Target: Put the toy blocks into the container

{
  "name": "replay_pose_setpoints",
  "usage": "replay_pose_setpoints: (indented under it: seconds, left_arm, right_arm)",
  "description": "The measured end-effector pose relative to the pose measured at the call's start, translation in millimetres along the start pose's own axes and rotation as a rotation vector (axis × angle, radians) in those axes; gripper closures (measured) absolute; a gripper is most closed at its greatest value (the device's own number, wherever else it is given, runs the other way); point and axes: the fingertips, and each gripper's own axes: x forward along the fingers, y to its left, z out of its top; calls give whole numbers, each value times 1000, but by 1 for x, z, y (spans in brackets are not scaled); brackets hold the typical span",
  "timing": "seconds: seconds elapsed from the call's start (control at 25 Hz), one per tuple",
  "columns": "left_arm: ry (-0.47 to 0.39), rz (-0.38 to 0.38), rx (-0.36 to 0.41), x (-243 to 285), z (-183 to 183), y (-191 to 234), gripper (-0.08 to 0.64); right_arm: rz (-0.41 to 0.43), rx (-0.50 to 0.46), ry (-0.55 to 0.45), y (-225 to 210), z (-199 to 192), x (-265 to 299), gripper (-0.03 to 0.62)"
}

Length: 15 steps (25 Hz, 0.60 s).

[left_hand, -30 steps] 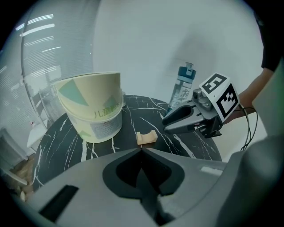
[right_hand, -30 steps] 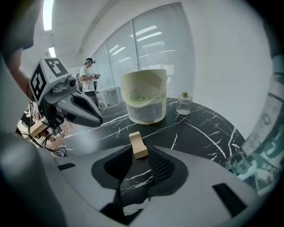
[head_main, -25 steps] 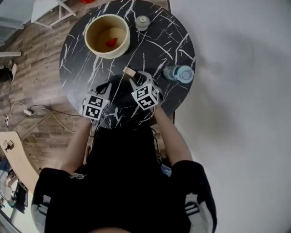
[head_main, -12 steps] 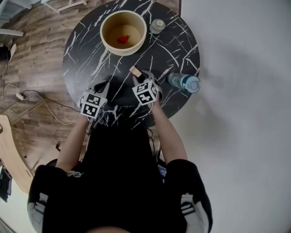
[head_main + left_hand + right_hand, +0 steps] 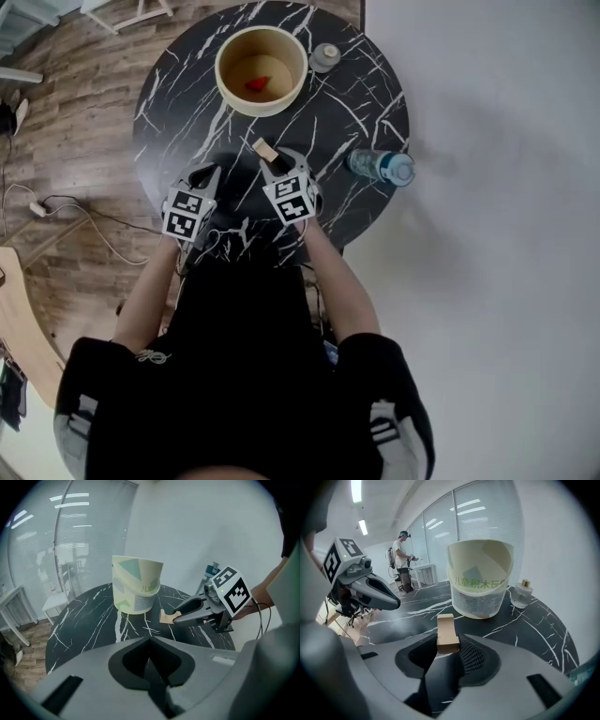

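A cream round container (image 5: 231, 47) stands at the far side of the black marbled table (image 5: 361, 103), with a red block (image 5: 257, 83) lying inside. My right gripper (image 5: 270, 159) is shut on a tan wooden block (image 5: 264, 150) and holds it just above the table, short of the container. In the right gripper view the tan wooden block (image 5: 447, 632) sticks out between the jaws, with the container (image 5: 480, 581) beyond it. My left gripper (image 5: 202, 176) hovers to the left, shut and empty. The left gripper view shows the right gripper (image 5: 176, 617) carrying the block (image 5: 165, 617).
A water bottle (image 5: 382, 166) lies near the table's right edge. A small capped jar (image 5: 325, 56) stands right of the container. Cables (image 5: 66, 211) run over the wooden floor on the left. A person (image 5: 402, 559) stands far off in the room.
The right gripper with the tan block has drifted a little left, more in line with the container. The left gripper has stayed shut beside it. The head view has shifted.
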Motion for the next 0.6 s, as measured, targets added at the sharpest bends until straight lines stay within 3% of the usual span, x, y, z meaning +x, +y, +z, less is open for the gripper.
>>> replay_pose_setpoints:
  seconds: [0.6]
  left_arm:
    - [-145, -1, 57, -35, 56, 37, 560]
  right_arm:
    - [-80, 19, -250, 35, 92, -32, 454]
